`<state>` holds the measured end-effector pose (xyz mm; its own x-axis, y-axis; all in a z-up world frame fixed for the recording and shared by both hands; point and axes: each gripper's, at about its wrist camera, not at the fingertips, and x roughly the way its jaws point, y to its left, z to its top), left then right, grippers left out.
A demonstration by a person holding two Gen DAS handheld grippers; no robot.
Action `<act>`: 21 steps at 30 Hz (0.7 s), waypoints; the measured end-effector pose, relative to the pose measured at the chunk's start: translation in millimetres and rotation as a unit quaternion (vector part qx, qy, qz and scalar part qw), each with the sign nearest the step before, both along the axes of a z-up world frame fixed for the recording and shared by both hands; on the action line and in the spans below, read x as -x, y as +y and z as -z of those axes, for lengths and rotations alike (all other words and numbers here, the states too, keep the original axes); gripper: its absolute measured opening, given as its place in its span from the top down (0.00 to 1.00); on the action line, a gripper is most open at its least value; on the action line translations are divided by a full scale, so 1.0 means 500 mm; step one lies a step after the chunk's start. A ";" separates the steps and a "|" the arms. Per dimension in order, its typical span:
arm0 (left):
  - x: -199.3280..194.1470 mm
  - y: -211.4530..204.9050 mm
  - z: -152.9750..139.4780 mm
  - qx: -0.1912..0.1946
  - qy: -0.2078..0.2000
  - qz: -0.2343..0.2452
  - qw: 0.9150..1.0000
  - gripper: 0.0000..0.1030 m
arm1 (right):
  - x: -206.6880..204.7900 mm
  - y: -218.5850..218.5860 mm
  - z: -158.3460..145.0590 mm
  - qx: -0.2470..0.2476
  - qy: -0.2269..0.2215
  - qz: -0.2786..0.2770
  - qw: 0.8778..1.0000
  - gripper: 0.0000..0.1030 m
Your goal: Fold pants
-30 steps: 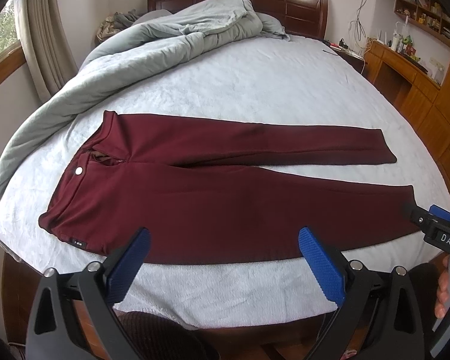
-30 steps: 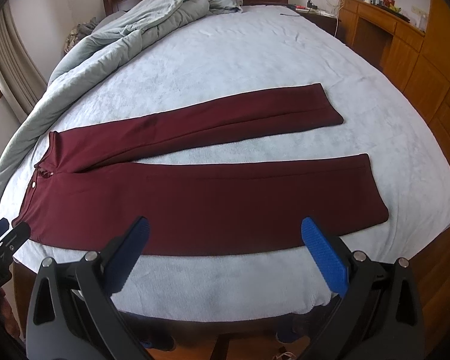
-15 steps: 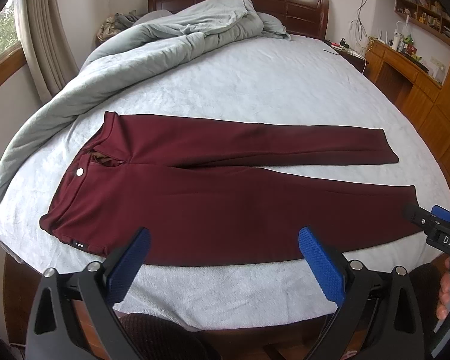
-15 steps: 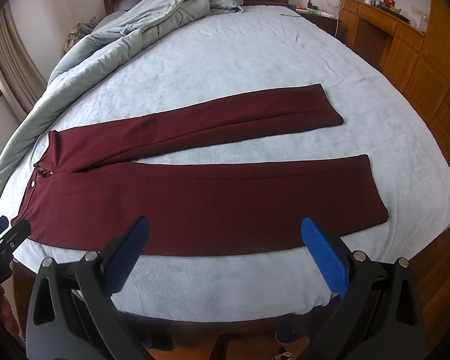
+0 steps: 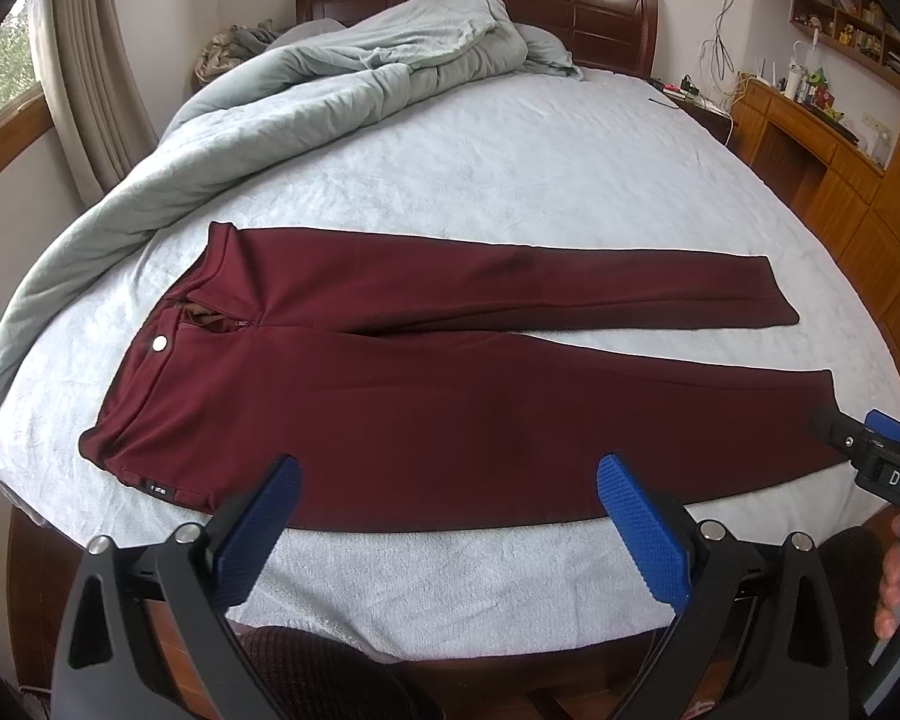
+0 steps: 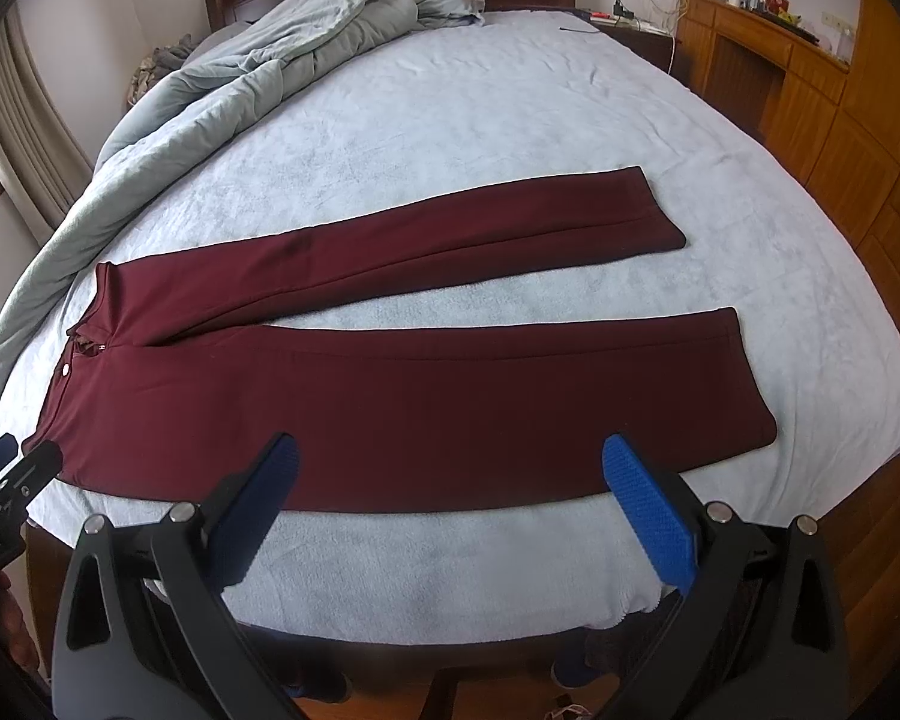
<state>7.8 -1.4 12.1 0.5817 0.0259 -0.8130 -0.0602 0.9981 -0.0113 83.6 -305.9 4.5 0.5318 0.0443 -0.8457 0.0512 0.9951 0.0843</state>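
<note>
Dark red pants (image 5: 426, 384) lie flat on the pale blue bed (image 5: 510, 180), waistband to the left, the two legs spread apart to the right. They also show in the right wrist view (image 6: 426, 384). My left gripper (image 5: 450, 516) is open and empty, hovering over the near edge of the bed just in front of the near leg. My right gripper (image 6: 450, 510) is open and empty, also at the near edge in front of the near leg. Each gripper shows at the edge of the other's view.
A grey-green duvet (image 5: 306, 96) is bunched along the bed's left side and head end. A dark wooden headboard (image 5: 606, 18) stands at the back. Wooden cabinets and a desk (image 5: 822, 138) line the right side. A curtain and a window (image 5: 84, 78) are at the left.
Both grippers have drifted very slightly; the pants sit a touch lower and nearer in the views. Nothing has been taken hold of.
</note>
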 end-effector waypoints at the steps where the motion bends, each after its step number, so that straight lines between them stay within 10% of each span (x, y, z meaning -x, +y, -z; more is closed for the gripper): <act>1: 0.000 0.000 0.000 0.000 0.000 0.000 1.000 0.04 | 0.000 0.000 0.000 -0.001 0.000 0.000 1.000 0.02; 21: -0.012 0.003 0.021 -0.003 0.008 0.002 1.000 0.04 | -0.010 -0.013 0.019 -0.009 0.006 -0.001 1.000 0.02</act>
